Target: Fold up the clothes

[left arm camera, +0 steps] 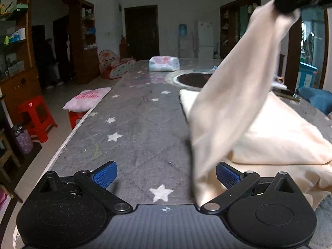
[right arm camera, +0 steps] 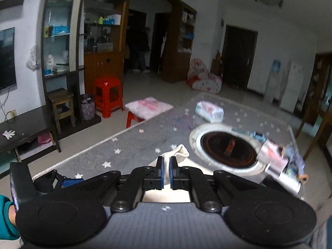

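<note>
A cream garment (left arm camera: 280, 137) lies in a heap on the right of the grey star-patterned table (left arm camera: 134, 128). One end of it rises as a taut strip (left arm camera: 238, 83) to my right gripper (left arm camera: 287, 5) at the top right. In the right wrist view that gripper (right arm camera: 166, 167) is shut on the cloth, whose cream tip (right arm camera: 180, 152) pokes out past the blue pads (right arm camera: 159, 169). My left gripper (left arm camera: 166, 174) stands open low over the table. The strip's lower edge hangs just inside its right pad (left arm camera: 227, 175), unpinched.
A tissue pack (left arm camera: 164, 63) and a round dark burner inset (left arm camera: 195, 78) sit further up the table. A magazine (right arm camera: 278, 161) lies right of the burner. Beyond the table's left edge stand red stools (left arm camera: 36, 116) and a pink cushion (left arm camera: 87, 98). A teal sleeve (right arm camera: 7, 217) shows lower left.
</note>
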Tool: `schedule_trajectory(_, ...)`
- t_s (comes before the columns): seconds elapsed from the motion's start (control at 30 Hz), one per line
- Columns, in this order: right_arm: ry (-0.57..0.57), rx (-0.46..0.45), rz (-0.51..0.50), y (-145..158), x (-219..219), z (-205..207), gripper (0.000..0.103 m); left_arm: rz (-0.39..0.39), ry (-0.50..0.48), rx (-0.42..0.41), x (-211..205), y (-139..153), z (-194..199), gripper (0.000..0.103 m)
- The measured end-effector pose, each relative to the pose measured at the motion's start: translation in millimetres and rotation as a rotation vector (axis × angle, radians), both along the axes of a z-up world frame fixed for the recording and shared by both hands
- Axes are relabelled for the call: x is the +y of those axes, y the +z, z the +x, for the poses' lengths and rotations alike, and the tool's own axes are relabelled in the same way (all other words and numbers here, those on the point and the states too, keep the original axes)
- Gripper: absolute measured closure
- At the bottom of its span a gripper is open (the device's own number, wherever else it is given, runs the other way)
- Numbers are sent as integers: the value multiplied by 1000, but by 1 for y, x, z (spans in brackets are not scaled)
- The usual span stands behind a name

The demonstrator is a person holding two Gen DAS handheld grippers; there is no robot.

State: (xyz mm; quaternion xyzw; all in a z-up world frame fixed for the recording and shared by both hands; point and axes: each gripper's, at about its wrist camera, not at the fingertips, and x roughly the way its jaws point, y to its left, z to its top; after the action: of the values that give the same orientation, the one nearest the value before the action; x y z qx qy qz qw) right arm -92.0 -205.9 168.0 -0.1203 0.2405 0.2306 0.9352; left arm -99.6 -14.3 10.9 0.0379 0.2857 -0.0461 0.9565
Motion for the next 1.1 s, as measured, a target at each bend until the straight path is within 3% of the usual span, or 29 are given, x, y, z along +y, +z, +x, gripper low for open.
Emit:
schedule_trajectory(0.2, -72, -1, -28, -9, -23, -9, 99, 9, 46, 34, 6, -2, 0, 0)
schedule_trajectory(0.43, -216, 214, -64, -89, -65, -12, 98, 19, -2, 62, 11, -1, -6, 0)
schedule_trajectory(0.5, -219, 271, -79, -108, -71, -12, 92, 14, -43, 73, 12, 1, -9, 0)
schedule_trajectory(0.6, -212, 271, -79, -111, -76, -21, 89, -12, -109, 93, 22, 9, -18, 0)
schedule_trajectory(0.8, -206, 245, -30, -101, -83, -18, 87, -93, -160, 52, 38, 36, -28, 0)
schedule_trajectory(0.93, -182, 283, 9, -116, -80, -9, 86, -178, -246, 17, 21, 51, -17, 6)
schedule_trajectory(1.1, -189, 305, 30, -129, -82, -6, 86, -215, -352, 25, -18, 49, 11, 14)
